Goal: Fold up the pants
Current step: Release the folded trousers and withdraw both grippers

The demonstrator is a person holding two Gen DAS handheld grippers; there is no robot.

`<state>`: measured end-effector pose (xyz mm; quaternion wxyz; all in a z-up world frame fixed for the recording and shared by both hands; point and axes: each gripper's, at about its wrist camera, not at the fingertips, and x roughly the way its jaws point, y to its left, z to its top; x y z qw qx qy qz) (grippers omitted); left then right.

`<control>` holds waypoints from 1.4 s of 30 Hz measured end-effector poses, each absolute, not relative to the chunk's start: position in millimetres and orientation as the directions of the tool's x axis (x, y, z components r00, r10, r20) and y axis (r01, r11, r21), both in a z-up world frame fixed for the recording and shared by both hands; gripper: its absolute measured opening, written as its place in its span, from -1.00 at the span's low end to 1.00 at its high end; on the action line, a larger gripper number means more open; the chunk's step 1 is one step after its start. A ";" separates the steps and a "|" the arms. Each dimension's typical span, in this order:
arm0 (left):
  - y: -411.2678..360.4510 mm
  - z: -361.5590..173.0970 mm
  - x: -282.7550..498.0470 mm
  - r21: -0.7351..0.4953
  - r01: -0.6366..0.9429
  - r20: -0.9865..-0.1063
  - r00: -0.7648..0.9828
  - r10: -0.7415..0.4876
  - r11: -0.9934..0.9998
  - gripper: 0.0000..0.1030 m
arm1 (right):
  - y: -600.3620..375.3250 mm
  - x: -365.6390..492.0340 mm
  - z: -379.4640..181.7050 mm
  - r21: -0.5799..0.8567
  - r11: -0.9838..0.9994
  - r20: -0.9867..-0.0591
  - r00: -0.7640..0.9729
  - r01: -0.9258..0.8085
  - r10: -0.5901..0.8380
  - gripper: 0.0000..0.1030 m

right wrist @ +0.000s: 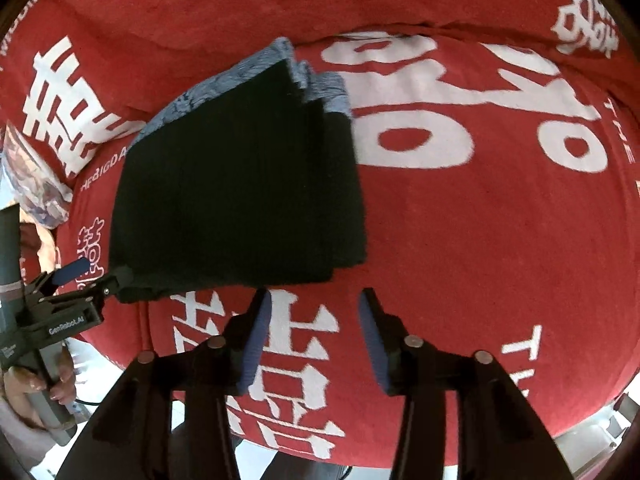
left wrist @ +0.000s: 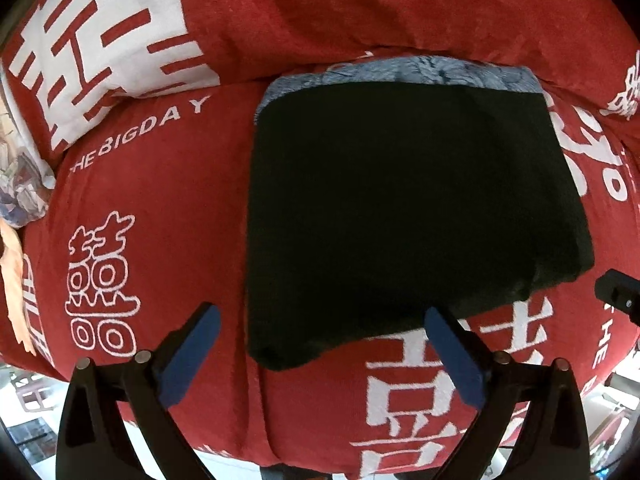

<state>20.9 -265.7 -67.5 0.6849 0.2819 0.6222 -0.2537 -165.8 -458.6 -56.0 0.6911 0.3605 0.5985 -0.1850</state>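
The black pants [left wrist: 404, 208] lie folded into a compact rectangle on the red bed cover, with a grey-blue fleecy lining [left wrist: 400, 70] showing along the far edge. My left gripper [left wrist: 320, 320] is open and empty, its blue pads either side of the pants' near left corner, just short of it. In the right wrist view the pants [right wrist: 240, 188] sit left of centre and the left gripper [right wrist: 96, 274] is at their near left corner. My right gripper [right wrist: 312, 300] is open and empty, just in front of the pants' near right edge.
The red cover [right wrist: 500, 240] with white characters spreads over the whole bed. A red and white pillow [left wrist: 100, 52] lies at the far left, with a printed item [left wrist: 20, 184] beside it. The bed's near edge drops to the floor [left wrist: 28, 412].
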 end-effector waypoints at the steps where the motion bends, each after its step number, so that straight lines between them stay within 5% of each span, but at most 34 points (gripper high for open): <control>1: -266.0 -66.9 17.4 0.069 0.700 -0.996 0.094 0.005 0.710 0.99 | -459.9 -167.5 -56.0 0.280 0.668 -0.960 0.217 0.689 0.178 0.08; 5: -265.3 -68.6 6.1 0.057 0.702 -0.998 0.066 0.015 0.710 0.99 | -461.7 -174.1 -56.2 0.289 0.662 -0.957 0.225 0.692 0.183 0.60; 10: -263.1 -67.1 -6.1 0.088 0.698 -0.996 0.083 0.042 0.711 0.99 | -450.5 -178.5 -56.0 0.302 0.684 -0.952 0.242 0.664 0.186 0.99; 22: -258.4 -65.1 -14.0 0.032 0.717 -0.999 0.015 0.030 0.696 0.99 | -429.6 -202.7 -69.7 0.349 0.605 -0.936 0.231 0.715 0.268 0.99; 42: -214.0 19.4 58.5 -0.063 0.723 -0.977 0.095 -0.189 0.688 0.99 | -395.5 -191.4 -37.1 0.253 0.587 -0.967 0.207 0.769 0.146 0.99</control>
